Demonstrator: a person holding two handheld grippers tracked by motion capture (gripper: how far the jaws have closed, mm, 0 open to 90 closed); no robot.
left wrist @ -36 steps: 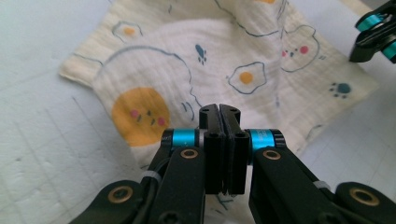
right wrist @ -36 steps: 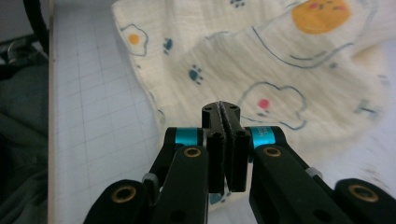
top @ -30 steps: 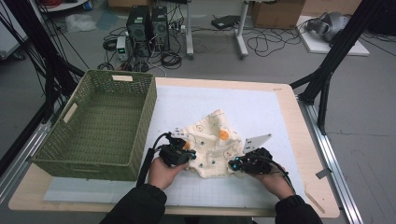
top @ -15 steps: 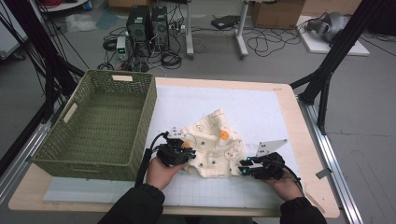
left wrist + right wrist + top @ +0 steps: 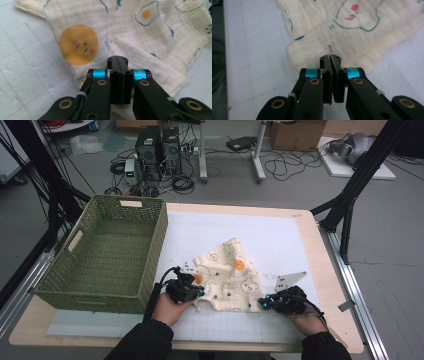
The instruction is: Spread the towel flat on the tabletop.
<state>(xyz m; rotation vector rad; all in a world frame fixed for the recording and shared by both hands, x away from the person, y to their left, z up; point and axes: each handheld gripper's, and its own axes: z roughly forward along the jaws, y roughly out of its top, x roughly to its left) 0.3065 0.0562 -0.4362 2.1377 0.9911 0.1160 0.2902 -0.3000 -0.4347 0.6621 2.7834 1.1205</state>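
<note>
The left gripper (image 5: 117,60) has its two black jaws pressed flat together with nothing seen between them, their tip over the cream printed cloth (image 5: 227,280) just beside an orange face print. The right gripper (image 5: 330,58) is likewise clenched (having just opened and closed again), its tip at the cloth's folded corner. Beyond the left one stands a green woven basket (image 5: 157,237) on the white mat (image 5: 280,240).

On the bench (image 5: 310,227) I count one cream printed cloth (image 5: 227,275), one green woven basket (image 5: 107,247), one white mat (image 5: 280,240) under the cloth, and two tools, left tool (image 5: 196,292) and right tool (image 5: 262,303).
</note>
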